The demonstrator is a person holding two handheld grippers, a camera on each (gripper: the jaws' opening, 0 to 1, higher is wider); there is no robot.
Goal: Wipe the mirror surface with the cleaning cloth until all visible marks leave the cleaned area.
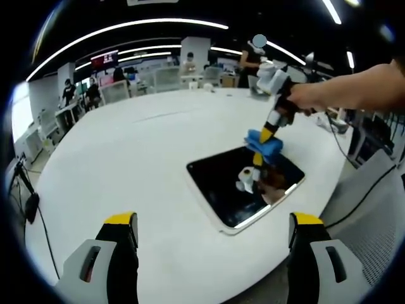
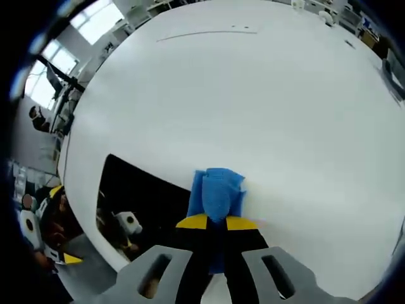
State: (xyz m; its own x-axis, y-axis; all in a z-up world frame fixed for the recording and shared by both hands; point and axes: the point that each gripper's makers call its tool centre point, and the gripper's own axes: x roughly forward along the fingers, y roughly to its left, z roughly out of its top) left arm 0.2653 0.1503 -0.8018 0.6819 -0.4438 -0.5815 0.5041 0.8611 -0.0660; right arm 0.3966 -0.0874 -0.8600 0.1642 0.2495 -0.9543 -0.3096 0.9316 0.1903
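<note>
Left gripper view: the left gripper [image 1: 212,231] hangs wide open and empty, the mirror [image 1: 221,180] ahead of it on the table [image 1: 126,145]. Right gripper view: the right gripper [image 2: 216,223] is clamped on the blue cleaning cloth [image 2: 217,190], pressed at the mirror's far edge. Wiping appears underway; marks cannot be judged.

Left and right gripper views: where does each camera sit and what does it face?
Left gripper view: rides the open left gripper, facing the mirror on the white table; the right gripper and a forearm enter from the right.
Right gripper view: rides the right gripper, looking down at the blue cloth.
Shared: mirror, cloth, table.
</note>
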